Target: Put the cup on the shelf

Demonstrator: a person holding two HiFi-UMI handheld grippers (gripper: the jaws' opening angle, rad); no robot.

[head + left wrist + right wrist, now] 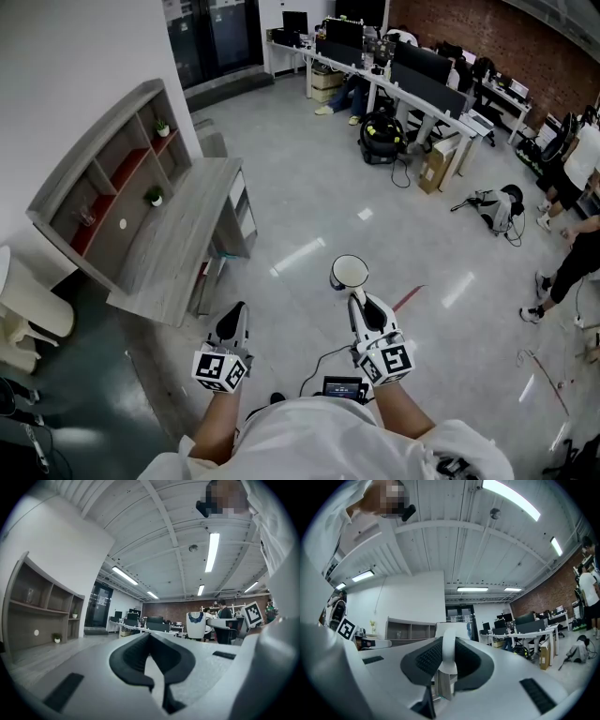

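A white cup [349, 272] is held out over the grey floor, its open mouth showing from above. My right gripper [355, 297] is shut on the cup's handle [448, 656], which stands upright between the dark pads in the right gripper view, with the cup's body [452, 630] just beyond. My left gripper [234, 324] is shut with nothing in it; its dark pads [151, 660] meet. In the left gripper view the cup [196, 625] shows at the right. The grey shelf unit [117, 187] with red-backed compartments stands at the left, well ahead of both grippers.
A grey desk top [183, 244] runs in front of the shelf unit. Small potted plants [155, 196] and a glass [86, 217] sit in its compartments. Office desks with monitors [412, 75] fill the far side, and bags [382, 137] lie on the floor. People stand at the right [572, 253].
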